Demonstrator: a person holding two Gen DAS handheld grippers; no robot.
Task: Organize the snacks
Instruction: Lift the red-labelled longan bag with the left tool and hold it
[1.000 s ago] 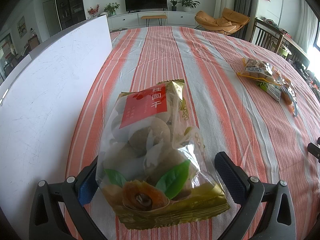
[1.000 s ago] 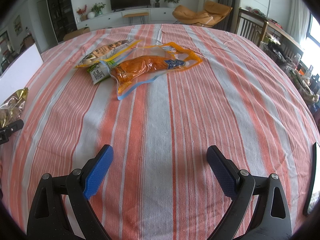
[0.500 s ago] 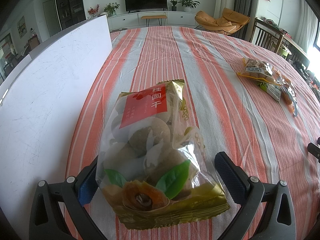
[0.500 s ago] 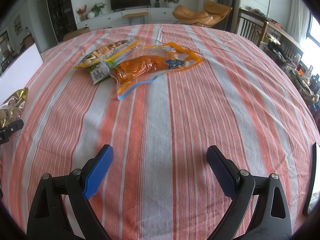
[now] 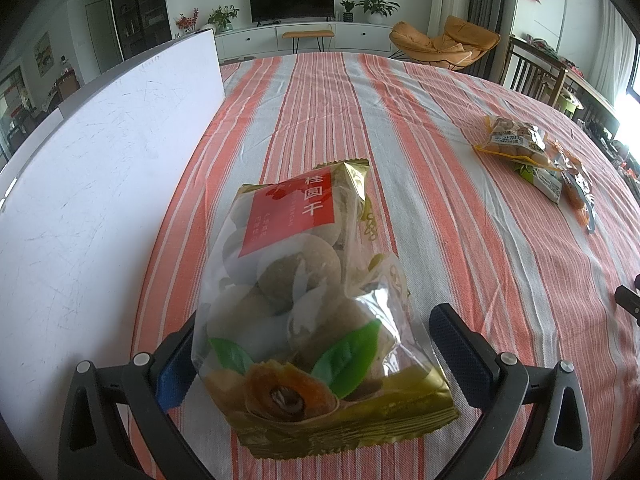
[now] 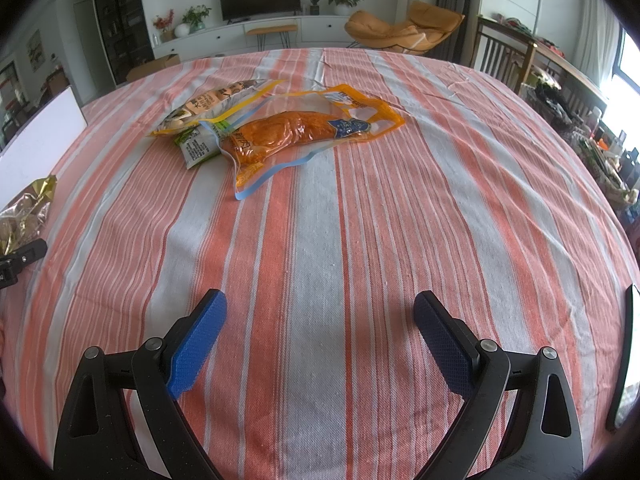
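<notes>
White board [image 5: 100, 184] stands upright along the table's left edge. Just right of it, on the striped tablecloth [image 5: 460, 216], gold-trimmed longan bag [image 5: 304, 300] with red label lies lengthwise, near end between the fingers of the left gripper [image 5: 320, 344]. Left gripper wide open, blue pads either side of the bag; right pad clear of it, left pad partly hidden behind the bag so contact there can't be told. Not clamped on it.

Further right, toward the table's far right part, a pile of three snacks: yellow nut bag [image 6: 212, 104] furthest left, green-white packet [image 6: 196, 148] tucked under it, orange pouch [image 6: 300, 132] overlapping both and reaching right. Well apart from the longan bag.

Right gripper [image 6: 320, 344] at the table's near edge, spread wide, nothing between the pads, bare cloth below. Pile lies well ahead of it. Dark flat object [image 6: 624, 364] at the far right edge, partly cut off.
</notes>
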